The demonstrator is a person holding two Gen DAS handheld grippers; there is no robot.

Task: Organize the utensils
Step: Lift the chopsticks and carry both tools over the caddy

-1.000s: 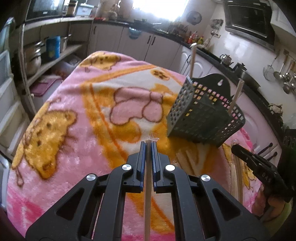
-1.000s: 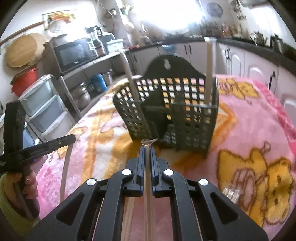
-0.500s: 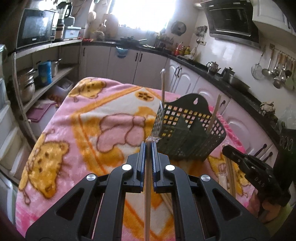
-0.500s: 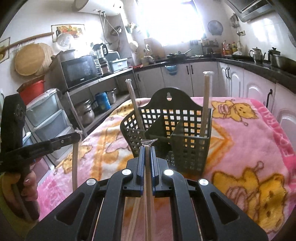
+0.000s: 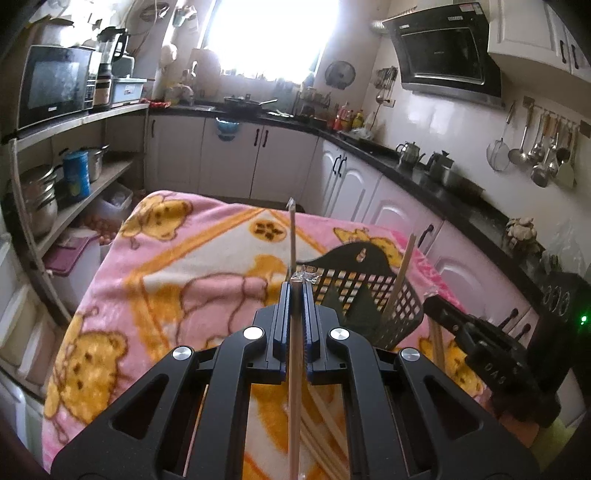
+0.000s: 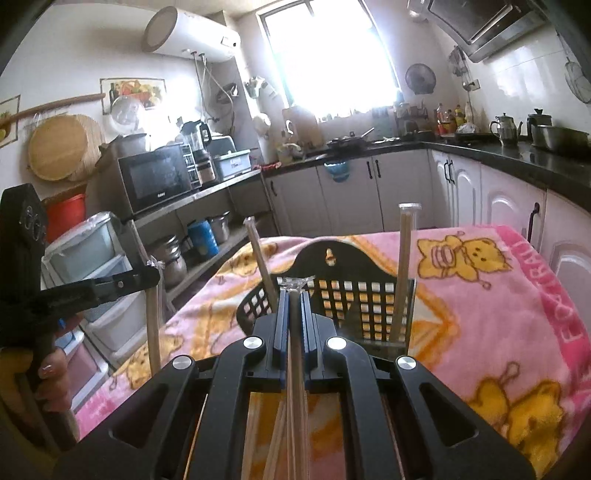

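Both grippers have risen since the earlier frames, so we now look down on the black basket from higher. Our left gripper is clamped shut on 1 wrapped chopstick, and our right gripper is likewise closed on another chopstick. On the pink blanket, toward its far edge, the basket holds 2 upright chopsticks.

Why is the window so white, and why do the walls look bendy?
Left wrist view: the window is blown out by daylight, and the fisheye lens curves the cabinets. Right wrist view: the same window glares white, and the edges darken and bend.
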